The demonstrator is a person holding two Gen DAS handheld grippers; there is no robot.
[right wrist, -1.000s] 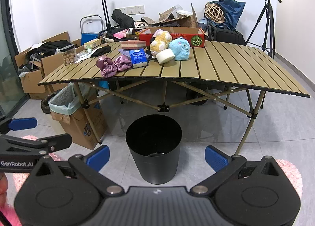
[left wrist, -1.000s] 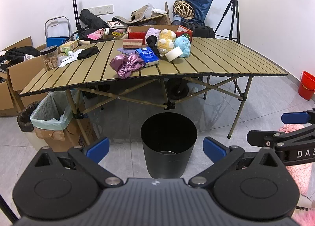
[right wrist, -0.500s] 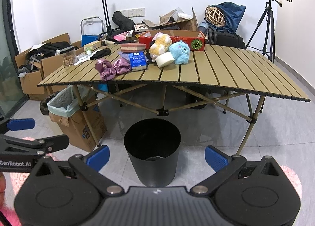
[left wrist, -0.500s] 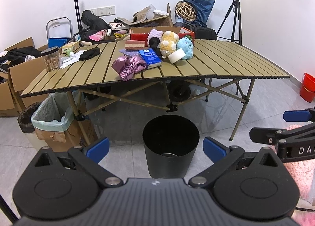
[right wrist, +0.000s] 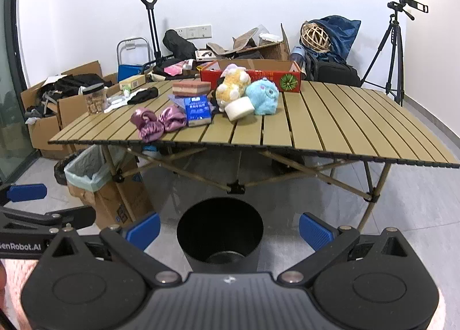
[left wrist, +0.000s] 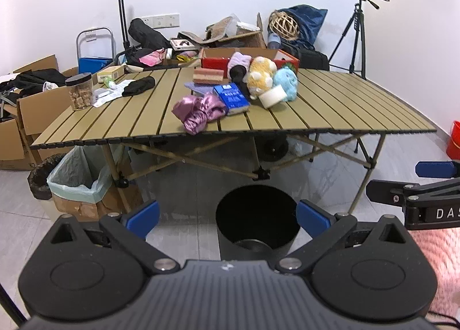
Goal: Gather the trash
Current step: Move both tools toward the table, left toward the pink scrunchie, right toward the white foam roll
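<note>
A black round bin stands on the floor in front of a slatted folding table. On the table lie a crumpled purple cloth, a blue packet, a white tape roll, plush toys, a black cloth and a jar. My left gripper and right gripper both hang open and empty, low above the bin, well short of the table.
A lined cardboard box stands under the table's left end. Boxes, bags and a trolley crowd the back wall. A tripod stands at the right, with a red bucket beyond.
Both grippers have risen and the views have tilted up, so the bin sits lower in frame and more of the tabletop shows. Both stay open.
</note>
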